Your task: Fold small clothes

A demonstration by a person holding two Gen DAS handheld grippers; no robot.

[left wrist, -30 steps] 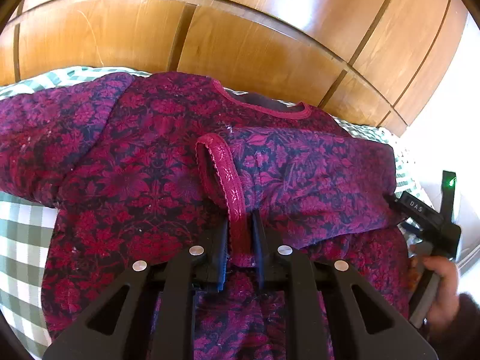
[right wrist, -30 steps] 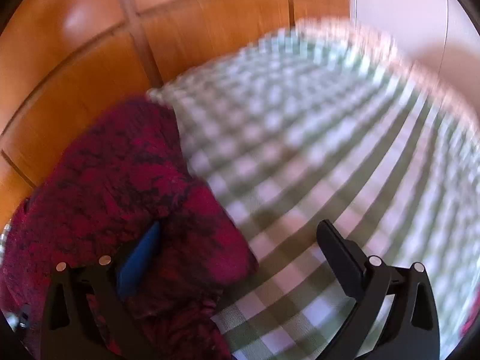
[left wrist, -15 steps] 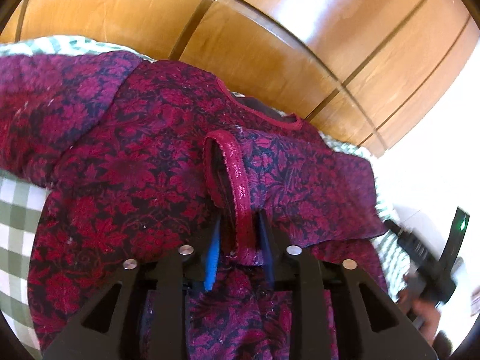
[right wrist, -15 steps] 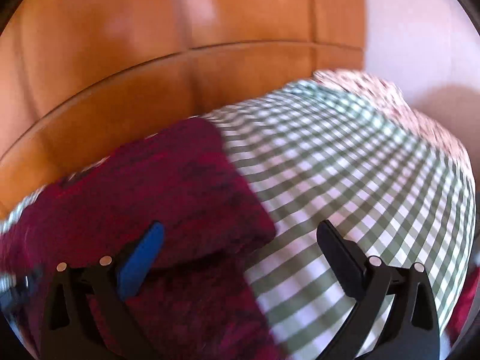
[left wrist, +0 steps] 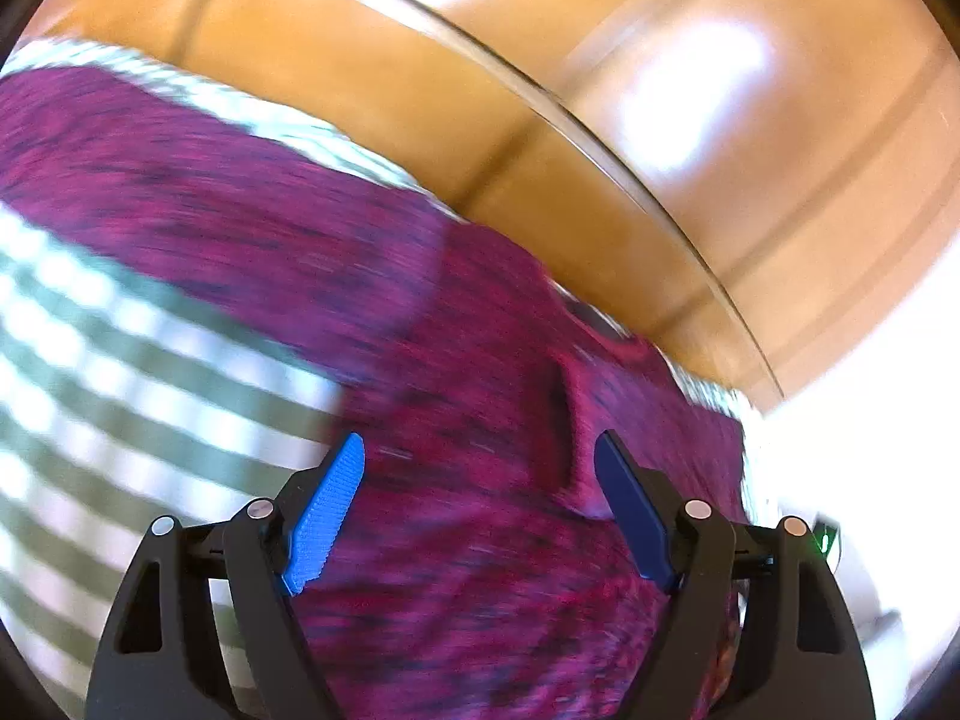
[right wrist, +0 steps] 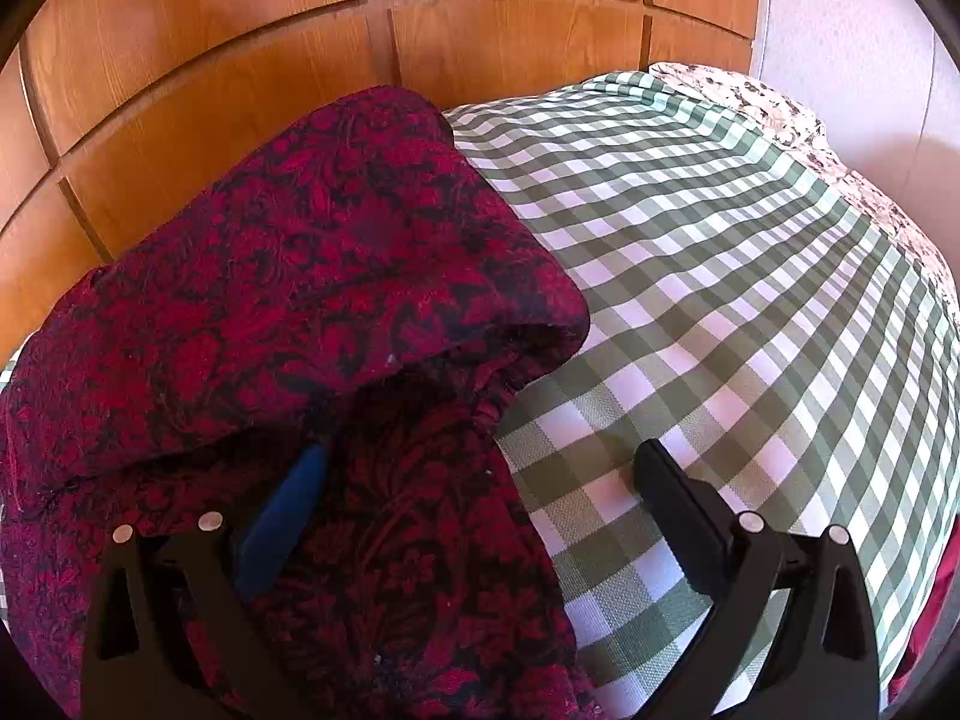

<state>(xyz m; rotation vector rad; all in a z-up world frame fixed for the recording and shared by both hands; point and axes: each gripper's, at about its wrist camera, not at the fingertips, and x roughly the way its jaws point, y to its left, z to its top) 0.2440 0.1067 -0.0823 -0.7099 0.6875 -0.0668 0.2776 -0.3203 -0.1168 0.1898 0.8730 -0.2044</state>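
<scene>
Nearest in the left wrist view, the left gripper (left wrist: 480,504) has its two blue-padded fingers (left wrist: 327,510) spread and still opening, with nothing pinched between them. Magenta cloth lies below the gap, not pressed by either pad. This view is smeared with motion blur, so fine detail is lost.

Nearest in the right wrist view, the right gripper (right wrist: 480,516) also stands with its fingers wide apart. Its left pad (right wrist: 288,516) sits low against the cloth, partly under a rolled fold; its right finger (right wrist: 678,510) hangs over bare bedcover. It grips nothing.

Just beyond lies the task's thing: a small dark red and black floral garment (right wrist: 288,276), spread on a bed covered in a green and white checked sheet (right wrist: 720,252). One sleeve or side panel is already turned over the body, making a soft, puffy roll.

The garment looks light, limp and fairly thick, like a woven or knitted top. It should drape and sag when lifted, and will not hold a crease by itself. It is not fragile or slippery. Hems, cuffs and the trimmed neckline (left wrist: 612,342) look like the firmest places to pinch; an edge or corner would carry a fold over cleanly.

Farthest back, glossy wooden panels (right wrist: 240,60) rise behind the bed.
</scene>
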